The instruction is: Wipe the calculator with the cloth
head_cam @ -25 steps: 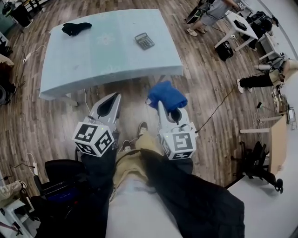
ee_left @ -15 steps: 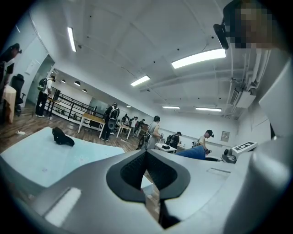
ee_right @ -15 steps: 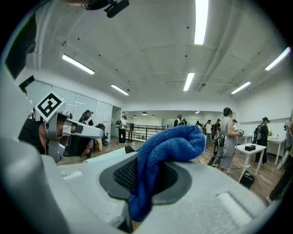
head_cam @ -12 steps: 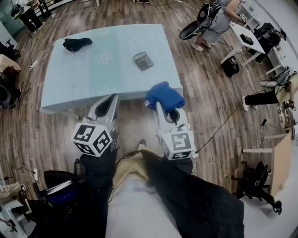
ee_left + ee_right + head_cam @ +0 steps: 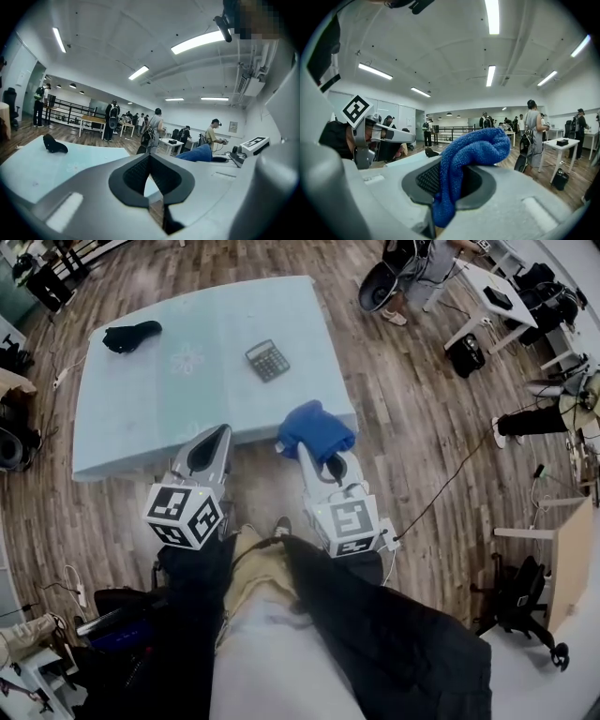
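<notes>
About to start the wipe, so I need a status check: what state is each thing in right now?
Left gripper: shut, empty.
Right gripper: shut on the blue cloth.
Blue cloth: bunched, draped over the jaws.
Calculator: flat on the table, face up, untouched.
Black item: lying at the table's far left corner.

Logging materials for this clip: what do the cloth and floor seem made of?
Cloth: probably microfibre or terry, matte blue; a fine looped, nubby pile shows. Floor: brown wood-look planks, with visible grain and seams; real wood or laminate, I can't tell.
</notes>
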